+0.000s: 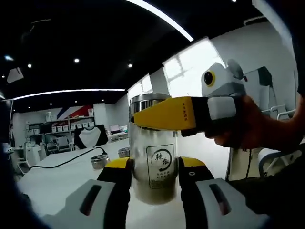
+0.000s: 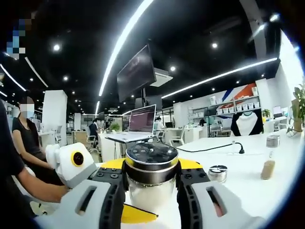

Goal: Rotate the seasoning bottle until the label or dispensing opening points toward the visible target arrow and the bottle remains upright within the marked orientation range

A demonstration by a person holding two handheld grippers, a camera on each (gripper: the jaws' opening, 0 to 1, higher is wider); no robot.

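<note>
Bottle (image 1: 153, 157): steel seasoning bottle, upright on white surface (image 1: 57, 183), label facing left tongs (image 1: 153, 179). Left tongs closed on its lower body; right tongs (image 2: 151, 183) closed on the neck just under the dark cap (image 2: 151, 156). Polished metal, rigid, likely slippery; modest weight, contents unseen. Cap band looks the best hold for turning, body braced. Small tin (image 2: 218, 172) beside bottle. No arrow made out.
</note>
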